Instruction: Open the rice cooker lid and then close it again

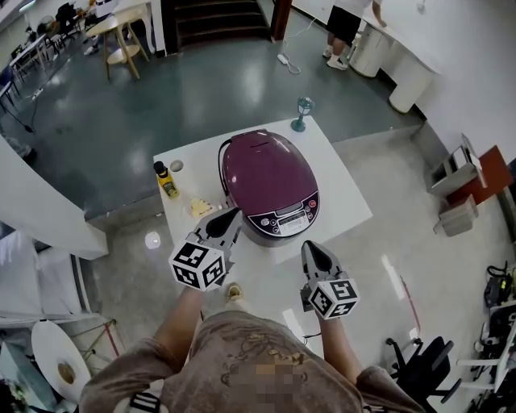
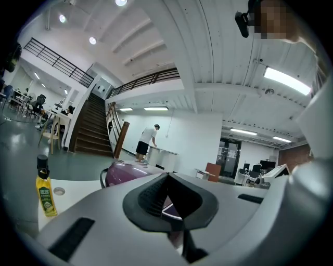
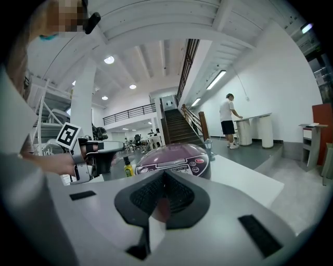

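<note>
The rice cooker (image 1: 270, 185) stood at frame centre on the table (image 1: 347, 202). A bottle (image 1: 166, 179) stood left of it, a glass (image 1: 302, 113) above it, and the left gripper (image 1: 232, 216) and right gripper (image 1: 311, 247) below.

Quick headcount: one purple rice cooker (image 1: 270, 187) on one white surface (image 1: 347, 202). Also on there: one yellow bottle (image 1: 166, 180) with a dark cap, one teal stemmed glass (image 1: 302, 113) and one small round white disc (image 1: 176, 165). Two grippers, the left gripper (image 1: 232, 214) and the right gripper (image 1: 311, 246), with one marker cube each, so two cubes (image 1: 197, 266) (image 1: 334, 297). Further back there's one staircase (image 1: 222, 20) and one person (image 1: 347, 20) I can clearly make out.
</note>
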Demonstrator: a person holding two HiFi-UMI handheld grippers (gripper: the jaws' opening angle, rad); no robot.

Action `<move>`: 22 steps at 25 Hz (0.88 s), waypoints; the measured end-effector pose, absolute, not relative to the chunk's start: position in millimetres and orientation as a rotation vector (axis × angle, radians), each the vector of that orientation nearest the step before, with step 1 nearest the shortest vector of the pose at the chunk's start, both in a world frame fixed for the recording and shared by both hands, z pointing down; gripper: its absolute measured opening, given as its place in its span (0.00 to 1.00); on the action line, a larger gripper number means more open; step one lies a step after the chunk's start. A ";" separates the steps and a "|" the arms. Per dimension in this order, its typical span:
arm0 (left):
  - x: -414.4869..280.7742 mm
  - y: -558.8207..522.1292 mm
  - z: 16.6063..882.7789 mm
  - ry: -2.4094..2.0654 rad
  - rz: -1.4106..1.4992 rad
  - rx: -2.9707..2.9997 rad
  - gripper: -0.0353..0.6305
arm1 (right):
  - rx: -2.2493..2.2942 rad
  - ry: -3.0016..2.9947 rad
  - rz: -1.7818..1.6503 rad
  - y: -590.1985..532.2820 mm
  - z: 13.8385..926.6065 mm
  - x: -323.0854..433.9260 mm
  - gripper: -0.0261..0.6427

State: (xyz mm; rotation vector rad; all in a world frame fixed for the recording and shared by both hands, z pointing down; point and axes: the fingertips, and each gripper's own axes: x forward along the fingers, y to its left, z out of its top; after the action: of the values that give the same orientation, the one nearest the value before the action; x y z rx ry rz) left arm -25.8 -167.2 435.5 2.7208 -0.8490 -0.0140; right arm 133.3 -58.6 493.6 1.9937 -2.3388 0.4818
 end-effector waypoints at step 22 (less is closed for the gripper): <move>0.7 -239.1 447.0 -0.869 0.030 2.701 0.08 | 1.849 -2.422 0.428 -152.4 470.2 156.6 0.04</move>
State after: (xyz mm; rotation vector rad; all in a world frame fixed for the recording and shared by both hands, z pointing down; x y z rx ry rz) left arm 0.7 -239.1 447.0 2.7015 -0.8691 0.0301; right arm 156.6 -152.4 470.2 1.8490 -2.4220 0.4282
